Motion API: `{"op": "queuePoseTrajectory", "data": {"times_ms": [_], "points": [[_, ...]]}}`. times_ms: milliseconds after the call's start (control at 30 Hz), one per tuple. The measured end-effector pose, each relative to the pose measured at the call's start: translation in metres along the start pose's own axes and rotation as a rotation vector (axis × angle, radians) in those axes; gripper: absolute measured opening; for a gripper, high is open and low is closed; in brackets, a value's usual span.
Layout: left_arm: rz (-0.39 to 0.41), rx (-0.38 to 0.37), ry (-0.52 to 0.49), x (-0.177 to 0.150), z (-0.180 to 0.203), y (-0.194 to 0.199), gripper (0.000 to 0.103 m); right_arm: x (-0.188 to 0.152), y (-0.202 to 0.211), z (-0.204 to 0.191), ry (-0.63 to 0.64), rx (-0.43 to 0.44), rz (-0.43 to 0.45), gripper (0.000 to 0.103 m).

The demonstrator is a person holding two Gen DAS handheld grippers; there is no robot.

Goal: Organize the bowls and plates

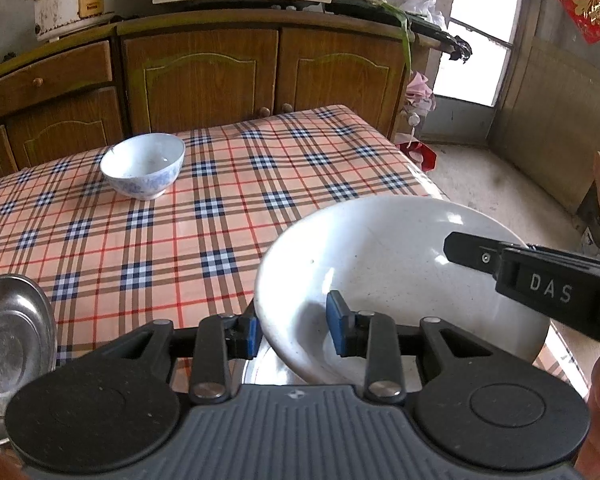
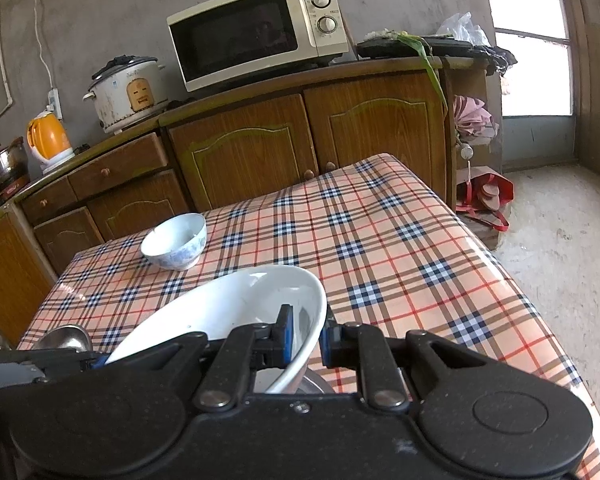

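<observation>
Only from the left wrist, a steel plate at the table's near left, white plate tilted above the checked tablecloth, left gripper straddling its rim loosely, right gripper clamping the opposite rim, small bowl well beyond, orange kettle seen only from the right wrist.

Left gripper: fingers straddle the near rim of the white plate, a gap showing at each pad.
White plate: tilted, over a metal dish.
Right gripper: reaches over the plate's right side.
Bowl: upright, far left on the counter.
Steel plate: at left edge.
</observation>
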State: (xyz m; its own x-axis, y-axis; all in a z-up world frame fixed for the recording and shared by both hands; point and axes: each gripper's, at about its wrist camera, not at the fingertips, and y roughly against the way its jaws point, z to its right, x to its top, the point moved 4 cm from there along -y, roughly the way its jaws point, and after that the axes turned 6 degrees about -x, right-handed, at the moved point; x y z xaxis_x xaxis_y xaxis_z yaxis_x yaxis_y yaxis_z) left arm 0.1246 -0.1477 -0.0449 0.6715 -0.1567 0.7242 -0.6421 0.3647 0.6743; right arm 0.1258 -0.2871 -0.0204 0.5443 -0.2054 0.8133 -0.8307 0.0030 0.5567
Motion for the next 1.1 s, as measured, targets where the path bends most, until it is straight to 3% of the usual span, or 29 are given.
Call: {"op": "queuePoseTrajectory", "data": {"times_ms": [1100], "points": [[-0.126,0.008,-0.005,-0.039,-0.009,-0.022,0.032,-0.057,-0.025,0.004,-0.013,-0.010,-0.136,0.018]]}}
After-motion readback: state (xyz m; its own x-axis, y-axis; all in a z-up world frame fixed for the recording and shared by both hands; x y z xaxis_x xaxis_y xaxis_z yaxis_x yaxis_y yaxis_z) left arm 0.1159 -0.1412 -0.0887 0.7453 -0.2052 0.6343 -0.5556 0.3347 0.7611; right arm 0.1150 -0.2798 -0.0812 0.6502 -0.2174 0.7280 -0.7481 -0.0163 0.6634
